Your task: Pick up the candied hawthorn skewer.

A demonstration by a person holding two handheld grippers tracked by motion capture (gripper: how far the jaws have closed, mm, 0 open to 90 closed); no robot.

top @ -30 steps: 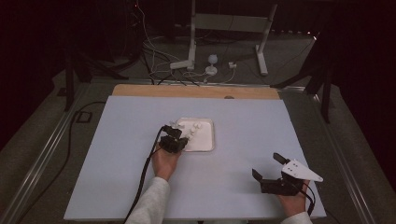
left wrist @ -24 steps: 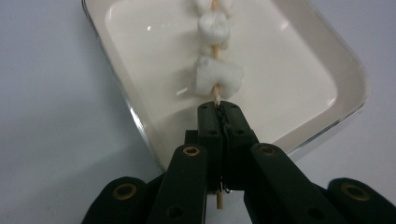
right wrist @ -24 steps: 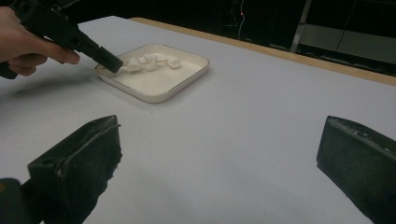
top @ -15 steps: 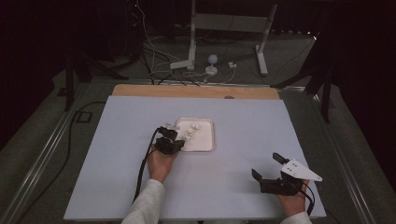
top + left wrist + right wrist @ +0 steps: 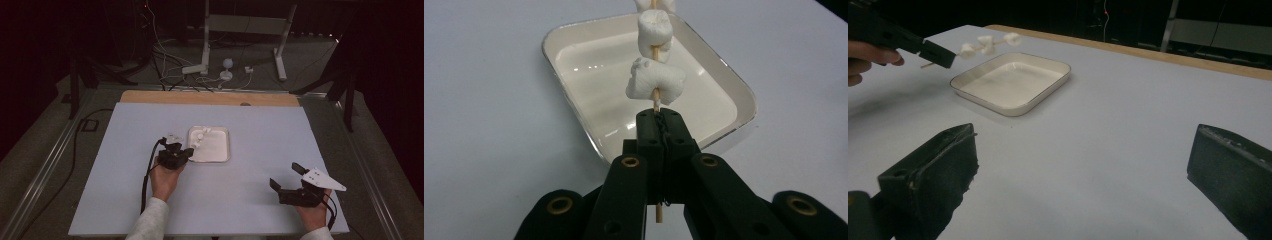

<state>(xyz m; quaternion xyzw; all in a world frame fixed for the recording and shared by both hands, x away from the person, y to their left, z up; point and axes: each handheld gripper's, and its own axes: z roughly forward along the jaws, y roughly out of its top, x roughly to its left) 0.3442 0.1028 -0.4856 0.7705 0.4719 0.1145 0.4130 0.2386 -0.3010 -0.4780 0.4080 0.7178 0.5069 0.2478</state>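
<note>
Holding a marshmallow skewer [image 5: 655, 75] above the white tray [image 5: 574, 125], the left gripper [image 5: 659, 125] fingers clamp its stick; the right gripper [image 5: 1083, 165] fingers stand wide apart, empty, over the desk [image 5: 250, 200].

The white tray [image 5: 220, 156] sits near the middle of the table [image 5: 100, 200], and it is the one low thing lying on the surface. Over the tray's near-left corner hangs a skewer of marshmallows [image 5: 655, 80], clamped in the left gripper [image 5: 186, 151], so that corner is blocked from above. The tray's far side and right side lie open. Between the tray and the right gripper [image 5: 285, 176], whose jaws stand wide apart, the tabletop is bare. Beyond the table's far edge, well behind the tray, stand metal legs [image 5: 281, 45] and loose cables [image 5: 200, 82].
</note>
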